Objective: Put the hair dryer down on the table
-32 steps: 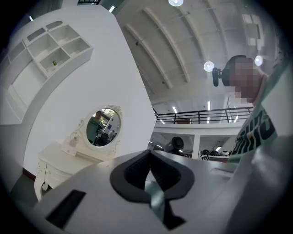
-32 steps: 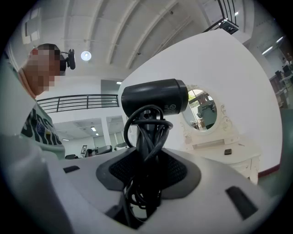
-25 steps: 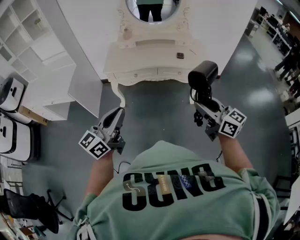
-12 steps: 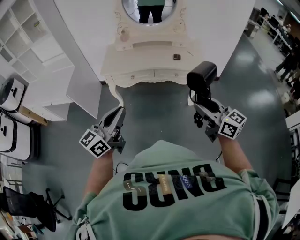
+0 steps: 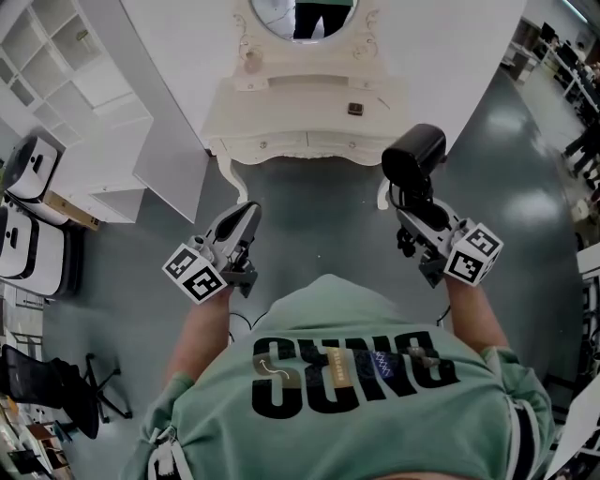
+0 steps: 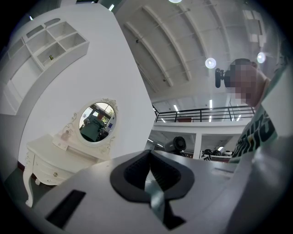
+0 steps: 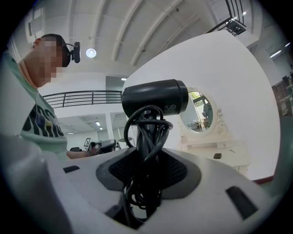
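A black hair dryer (image 5: 412,154) stands upright in the air in front of the white dressing table (image 5: 281,97), off its right front corner. My right gripper (image 5: 411,201) is shut on its handle. In the right gripper view the dryer's barrel (image 7: 155,96) lies across above the jaws, and its cord (image 7: 144,137) is wound round the handle between the pads. My left gripper (image 5: 238,228) is held level to the left, jaws shut with nothing in them. In the left gripper view its pads (image 6: 137,170) meet, and the table (image 6: 46,160) is at the lower left.
An oval mirror (image 5: 298,13) stands at the back of the table, and a small dark object (image 5: 355,109) lies on the top at the right. White shelving (image 5: 66,75) fills the left side. A black chair (image 5: 56,398) is at the lower left. The floor is grey.
Both grippers keep their pose and the dryer stays held. The left gripper has edged slightly toward the table, and the view has shifted a little.
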Motion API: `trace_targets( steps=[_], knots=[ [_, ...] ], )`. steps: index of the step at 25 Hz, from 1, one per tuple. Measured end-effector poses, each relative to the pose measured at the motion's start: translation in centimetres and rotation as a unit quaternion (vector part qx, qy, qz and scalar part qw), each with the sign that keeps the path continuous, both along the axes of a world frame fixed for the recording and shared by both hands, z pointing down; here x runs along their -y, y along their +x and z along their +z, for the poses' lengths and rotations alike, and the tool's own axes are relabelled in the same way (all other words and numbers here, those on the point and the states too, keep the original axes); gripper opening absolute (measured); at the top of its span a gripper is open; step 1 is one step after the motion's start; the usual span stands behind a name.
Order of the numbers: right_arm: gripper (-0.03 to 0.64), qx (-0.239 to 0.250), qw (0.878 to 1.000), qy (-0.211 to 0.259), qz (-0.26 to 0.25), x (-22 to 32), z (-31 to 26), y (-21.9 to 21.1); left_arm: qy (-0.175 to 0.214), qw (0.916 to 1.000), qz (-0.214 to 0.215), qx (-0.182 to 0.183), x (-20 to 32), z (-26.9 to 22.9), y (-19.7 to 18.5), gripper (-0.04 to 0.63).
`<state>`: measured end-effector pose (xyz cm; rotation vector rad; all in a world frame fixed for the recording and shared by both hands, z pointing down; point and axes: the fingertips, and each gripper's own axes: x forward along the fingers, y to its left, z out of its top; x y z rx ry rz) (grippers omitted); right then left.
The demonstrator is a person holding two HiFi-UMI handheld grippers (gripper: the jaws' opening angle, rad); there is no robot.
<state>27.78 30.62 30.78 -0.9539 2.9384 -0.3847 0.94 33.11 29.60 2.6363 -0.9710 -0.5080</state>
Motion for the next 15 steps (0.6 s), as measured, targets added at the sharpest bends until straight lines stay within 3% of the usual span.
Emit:
trace_targets(
  steps=[7,15],
  knots=[
    [0.155,0.001,1.000,-0.002,-0.007,1.9,1.1,-0.4,-0.010,0.9999,-0.006,0.006,1.3,1.3,-0.1,0.011],
    [0.155,-0.012,1.000,-0.004,0.003,7.9,1.9,-5.3,-0.008,0.9998,0.008,-0.015,8.0,3.3,-4.5,0.011]
  ],
)
